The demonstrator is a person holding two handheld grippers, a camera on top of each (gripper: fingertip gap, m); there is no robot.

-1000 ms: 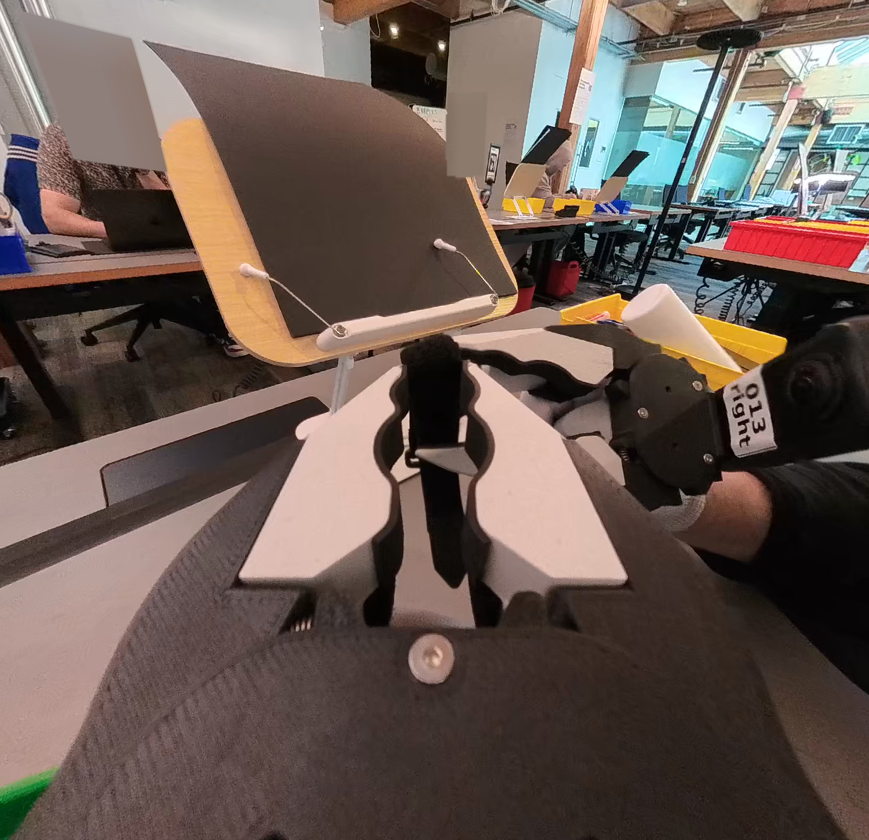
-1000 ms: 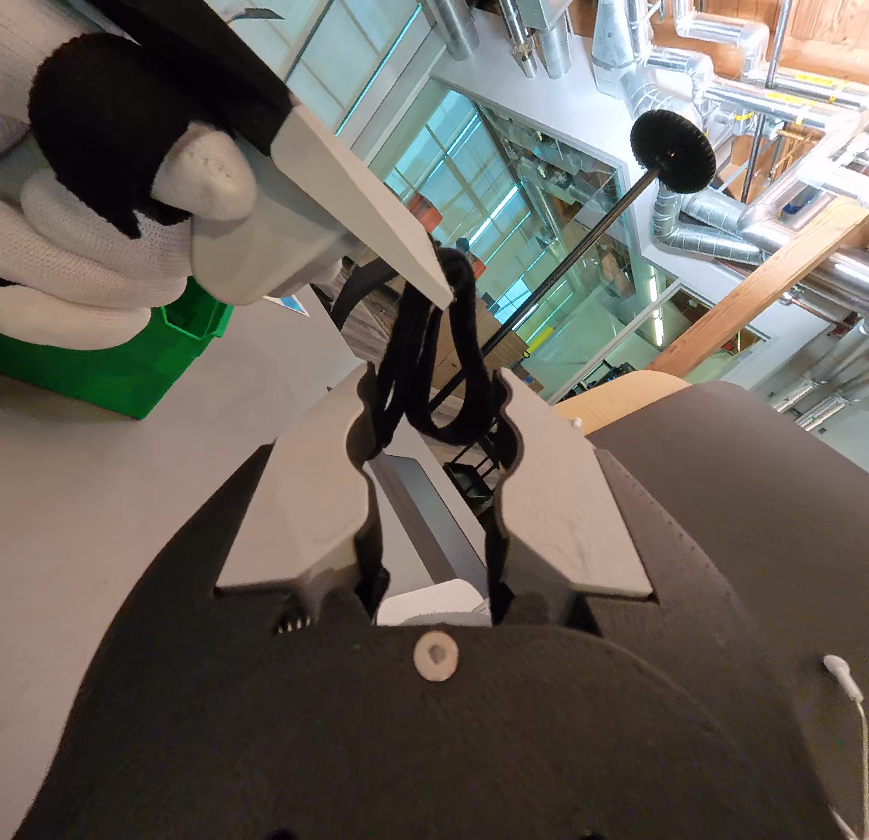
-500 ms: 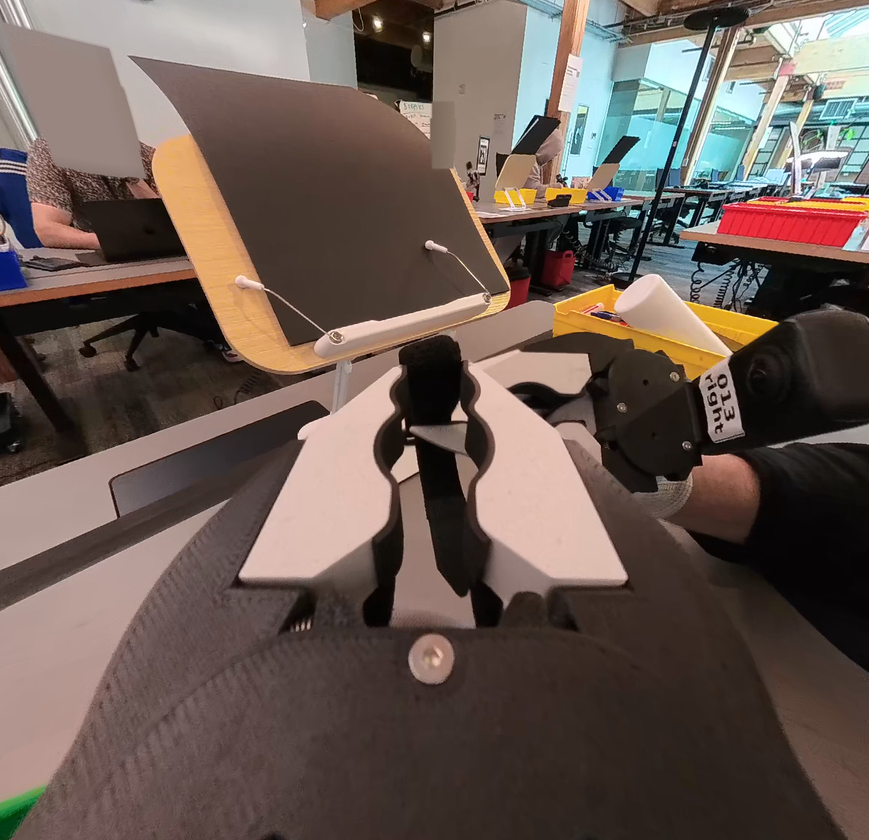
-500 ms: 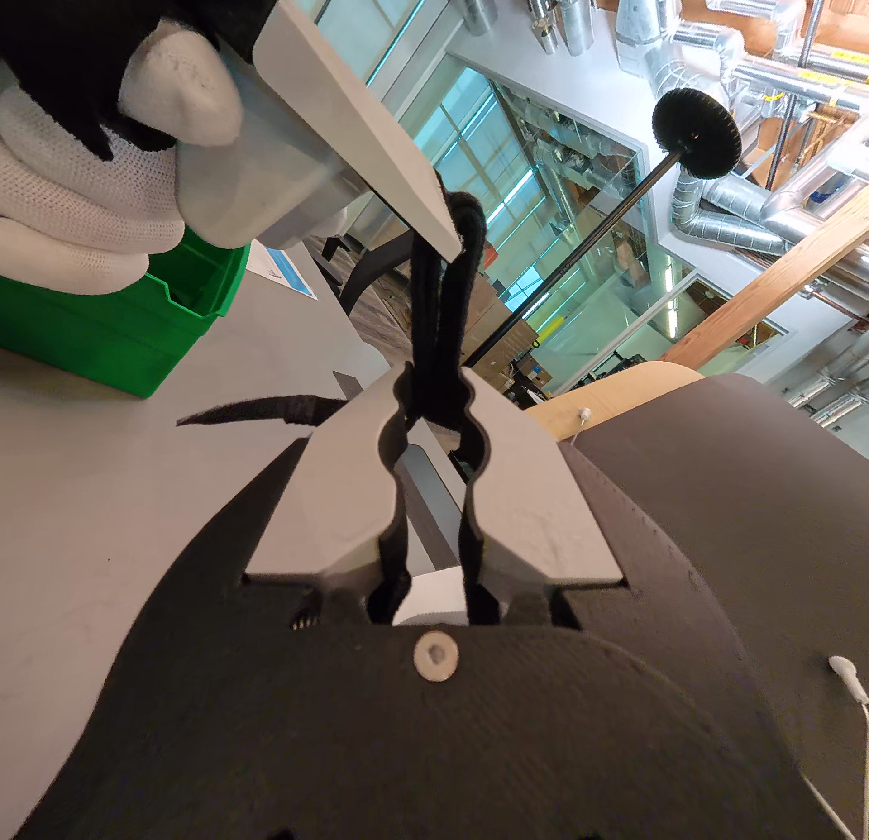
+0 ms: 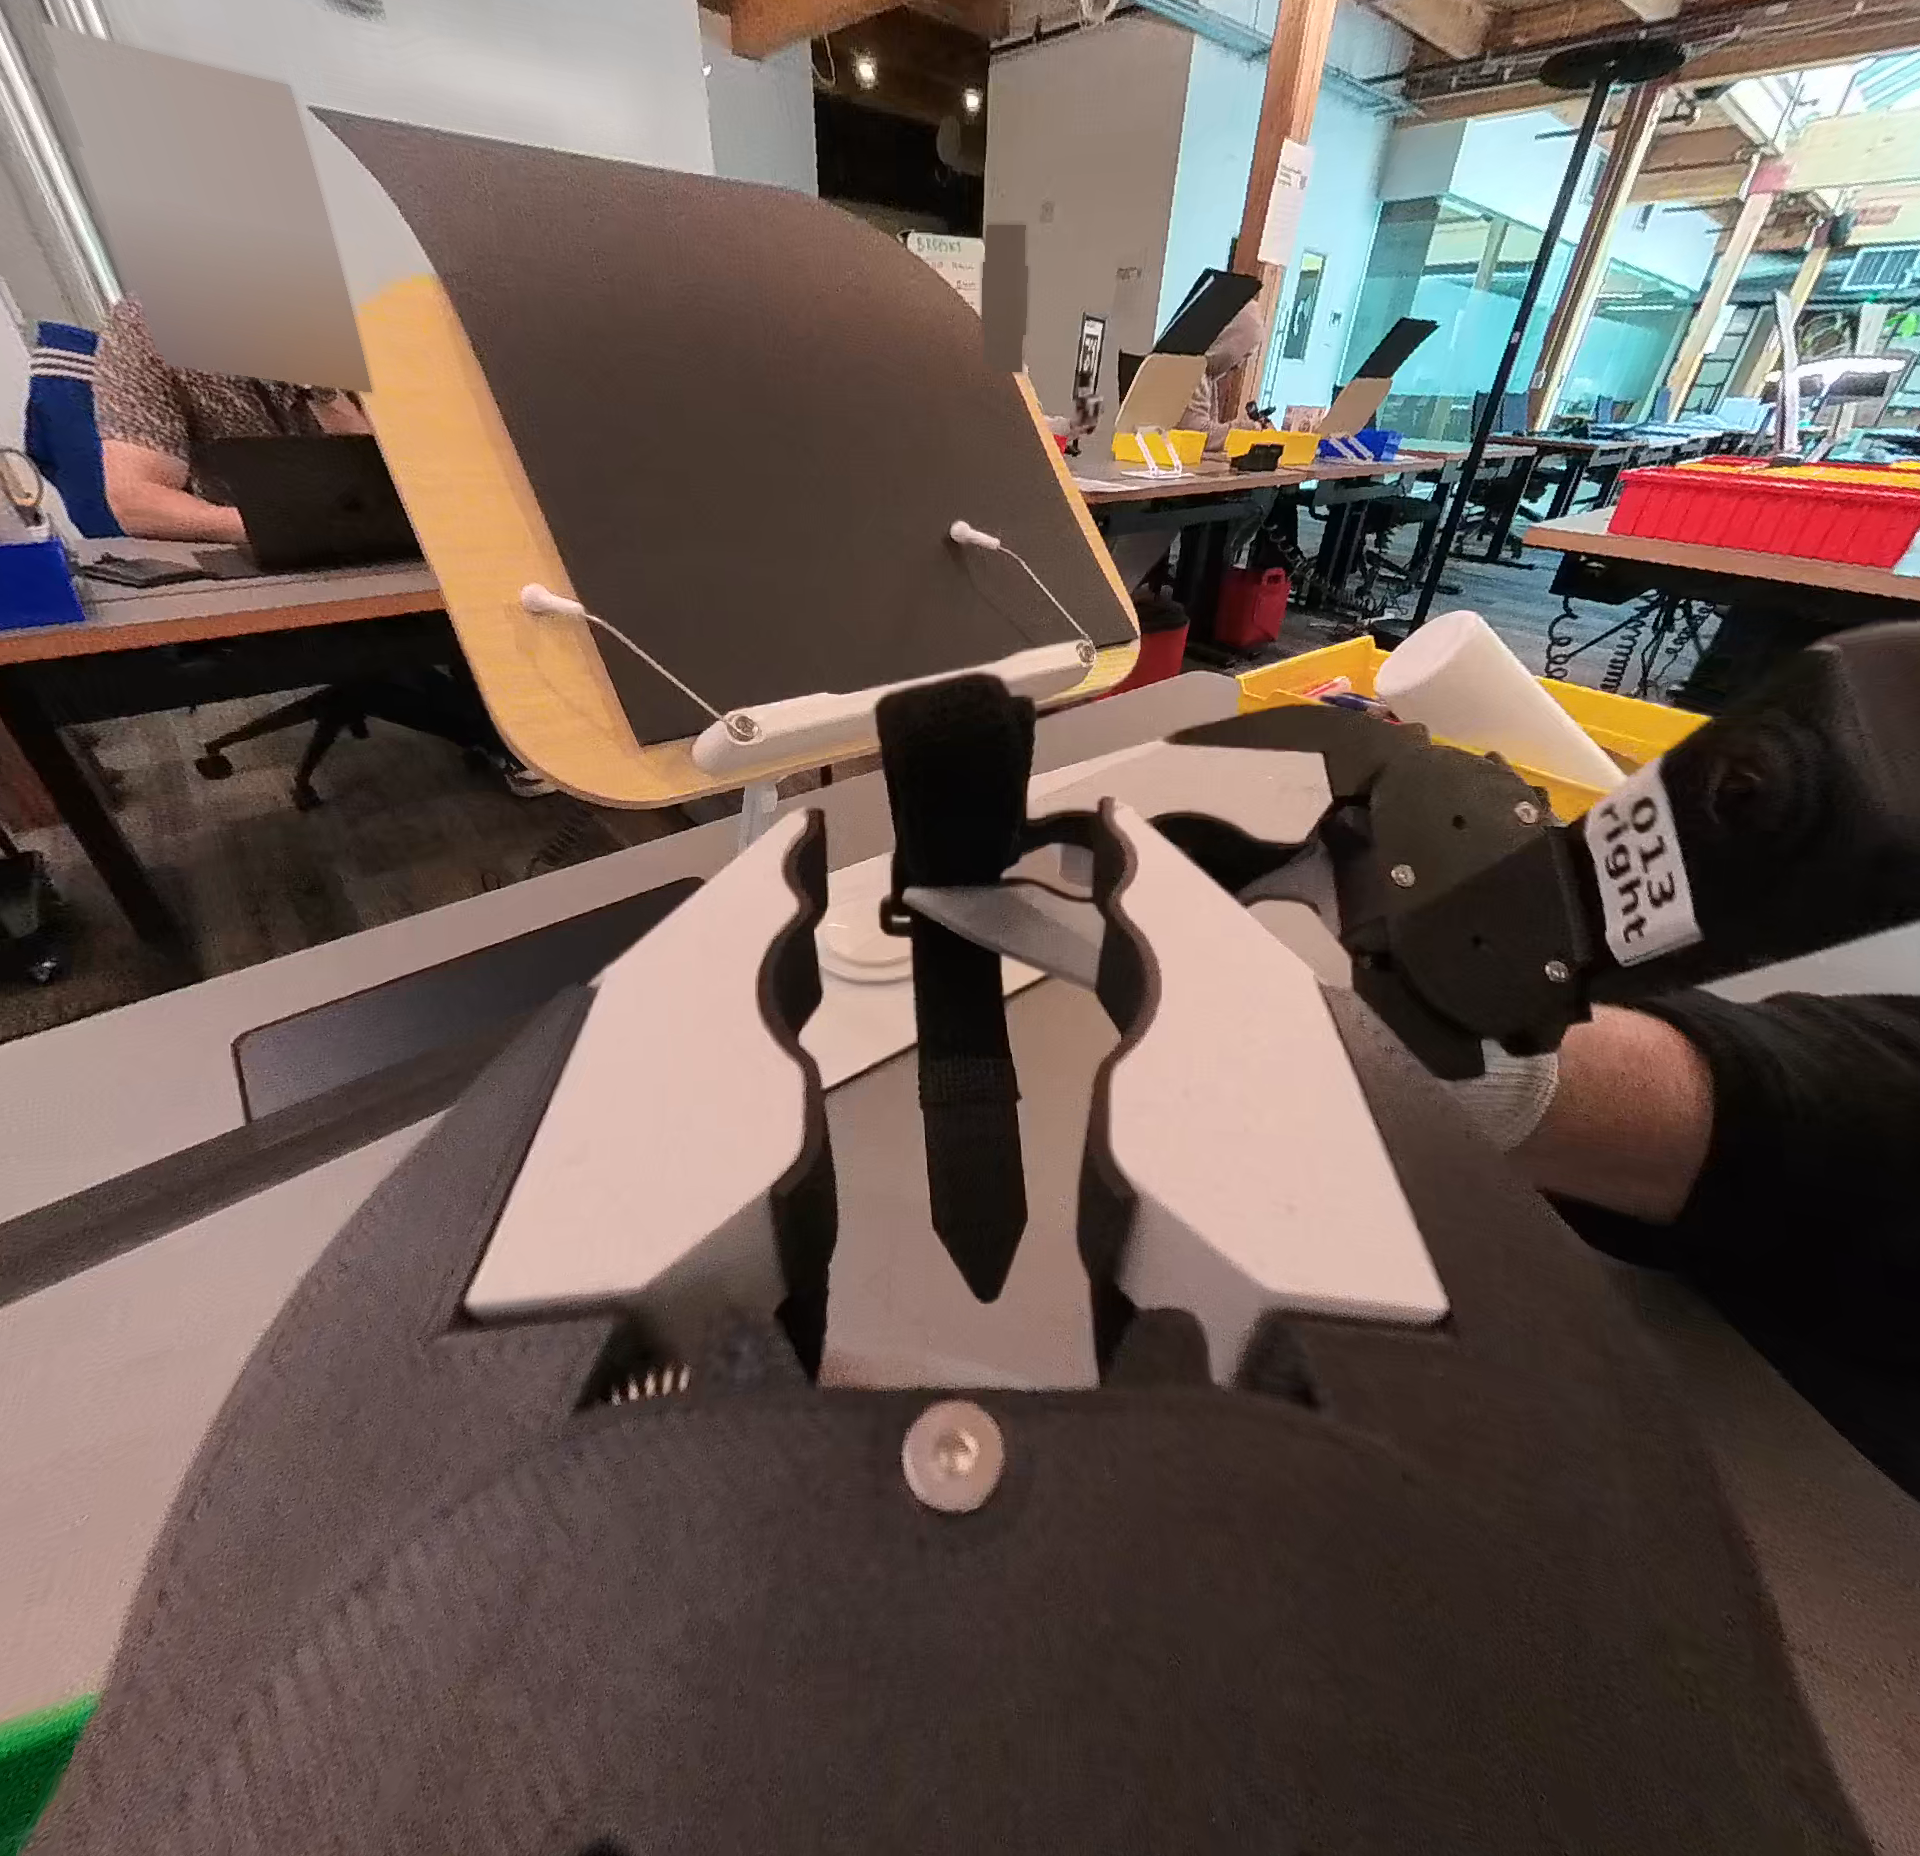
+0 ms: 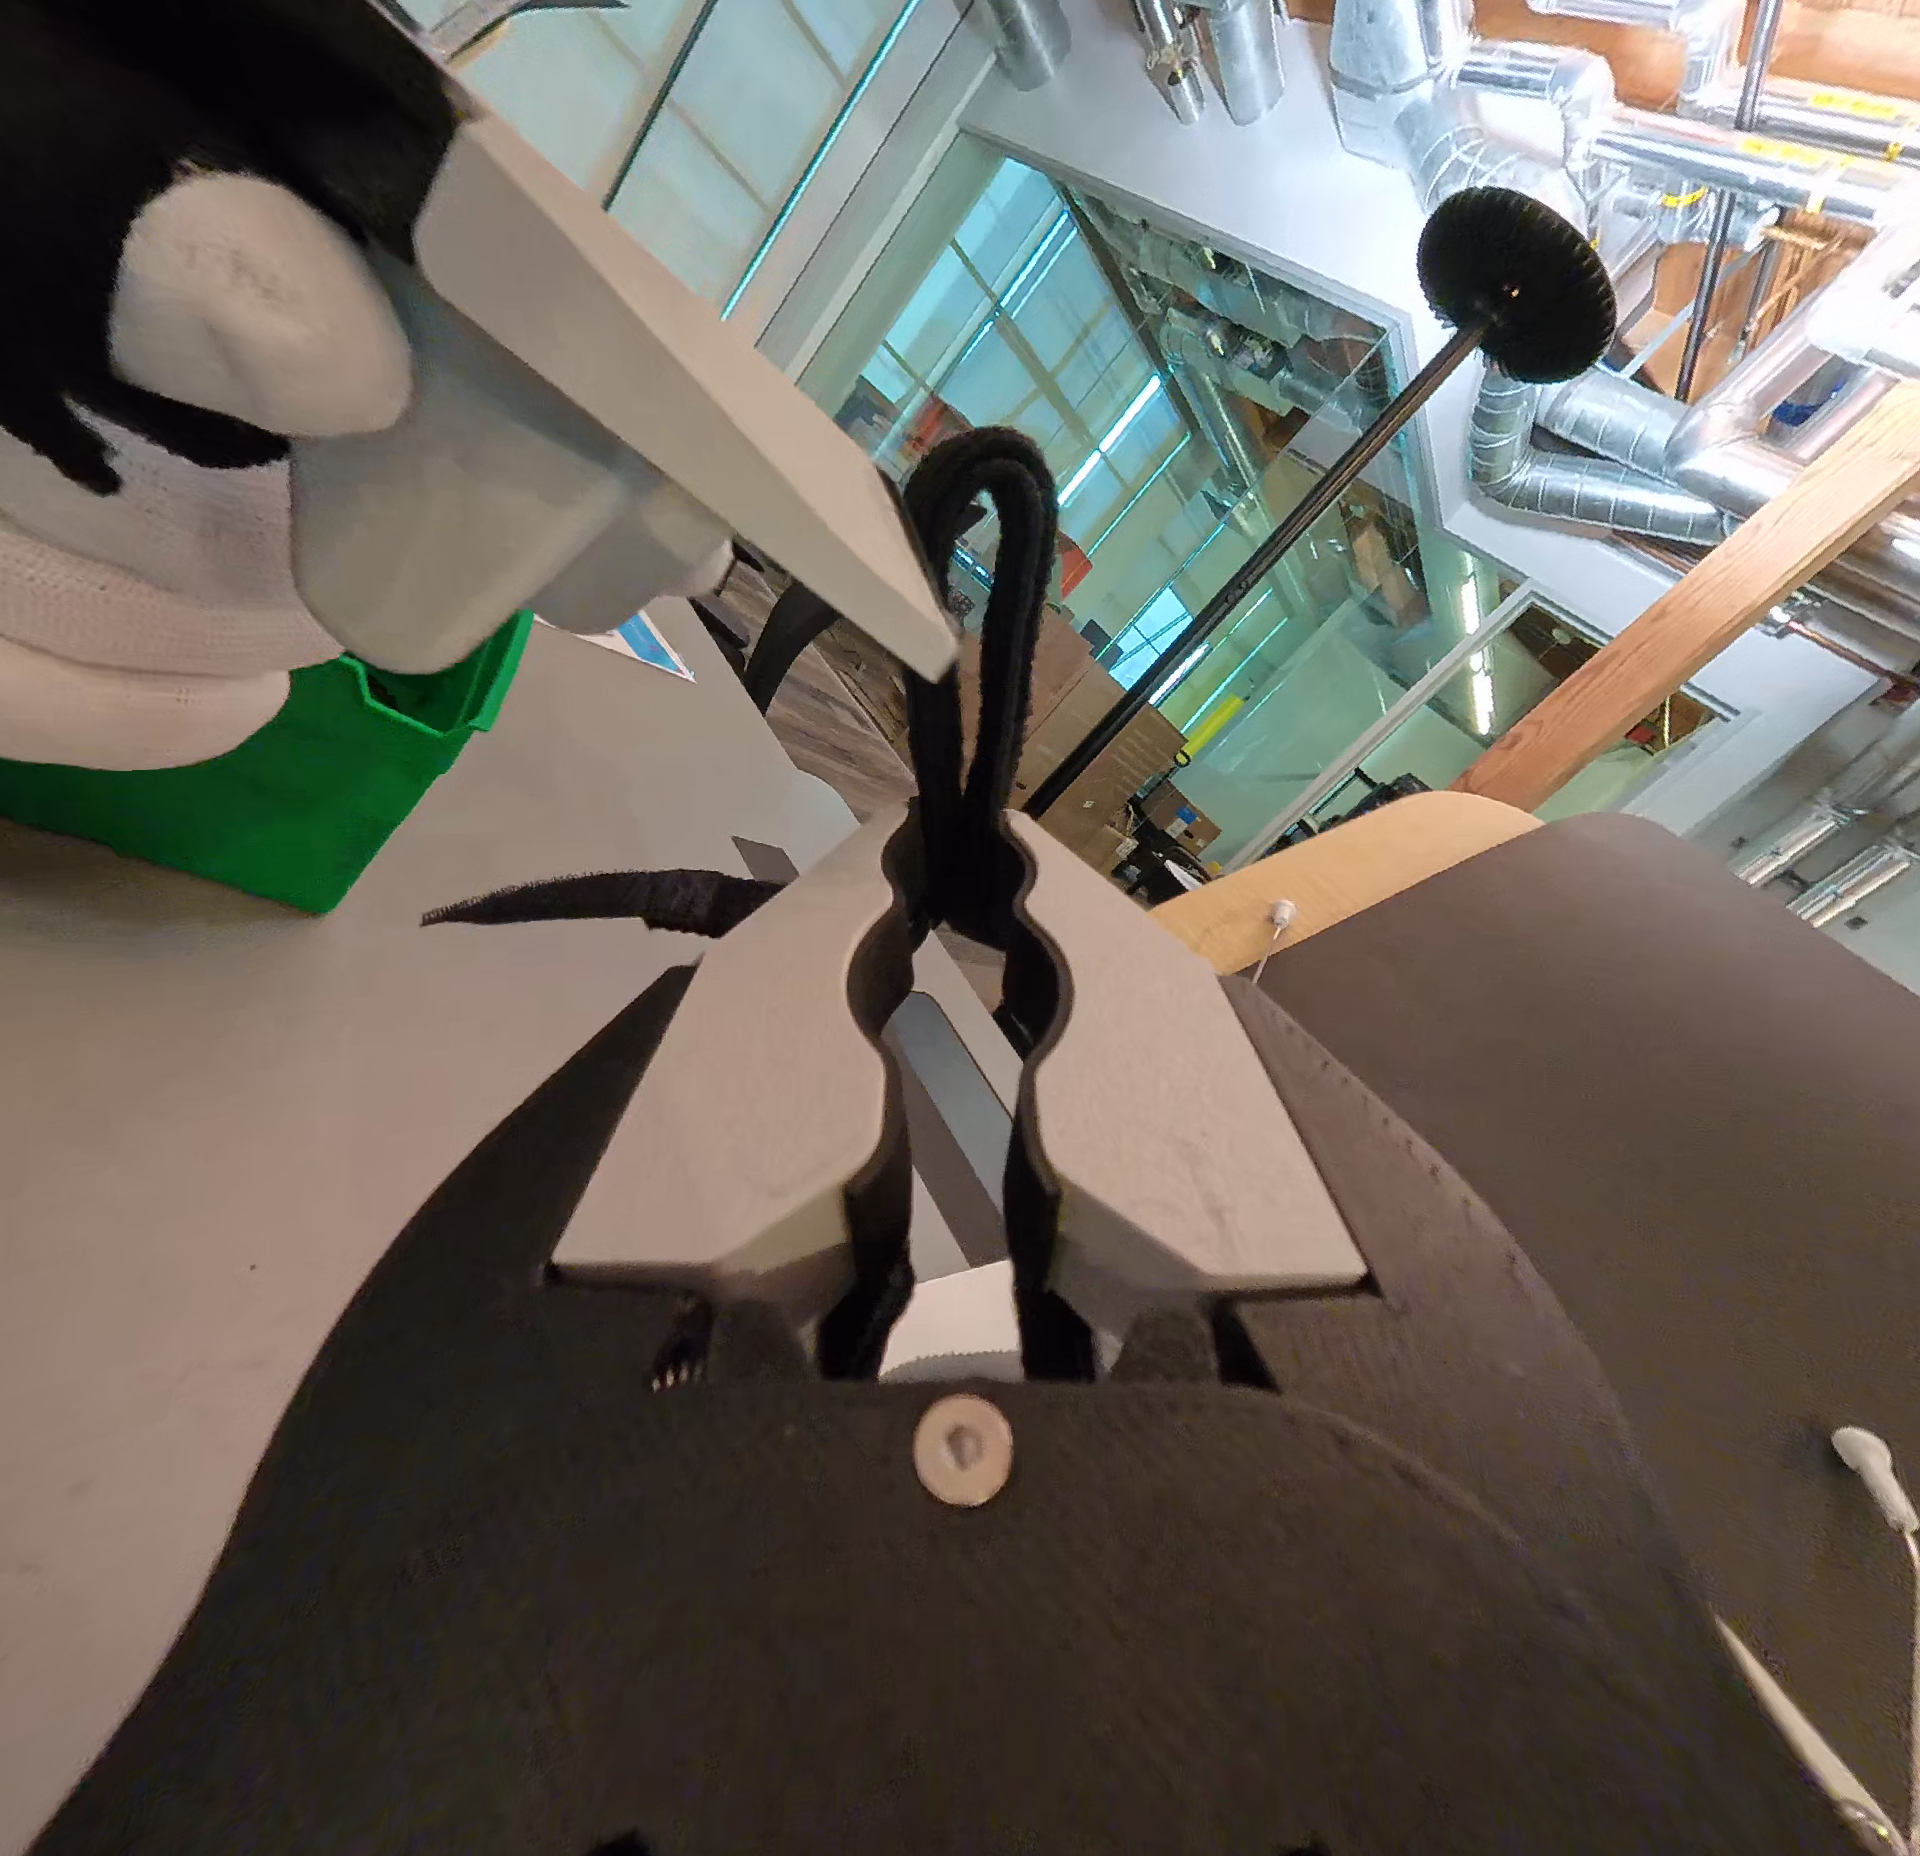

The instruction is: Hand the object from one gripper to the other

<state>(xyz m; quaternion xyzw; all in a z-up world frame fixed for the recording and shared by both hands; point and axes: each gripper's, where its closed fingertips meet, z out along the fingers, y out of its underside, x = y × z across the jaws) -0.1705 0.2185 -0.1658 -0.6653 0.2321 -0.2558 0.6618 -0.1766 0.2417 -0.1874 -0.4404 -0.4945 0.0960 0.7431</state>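
Because the handover happens in the air above the grey table [image 5: 125, 1100], with a curved wood-and-black stand [image 5: 727, 424] at the far side and a green bin [image 6: 270, 798] at the near left, a dropped object would land among clutter and need a fresh pick. The left gripper [image 5: 961, 933] stands with its jaws spread apart, clear of the black strap [image 5: 961, 975] that hangs between them. The right gripper [image 6: 961, 871] has its jaws pressed together on the folded strap, whose loop rises beyond the tips while its pointed tail [image 6: 582, 897] sticks out to the left.

Judging from this, the biggest risk is the open left fingers [image 5: 665, 1110] brushing the strap as they pull back, since its fuzzy surface could cling and drag it out of the pinch. A smaller risk is the pinch itself: the bite sits right at the tips, on soft, thin webbing, so a twist might let it slide. Smaller again, the loose tail could snag on a finger edge.
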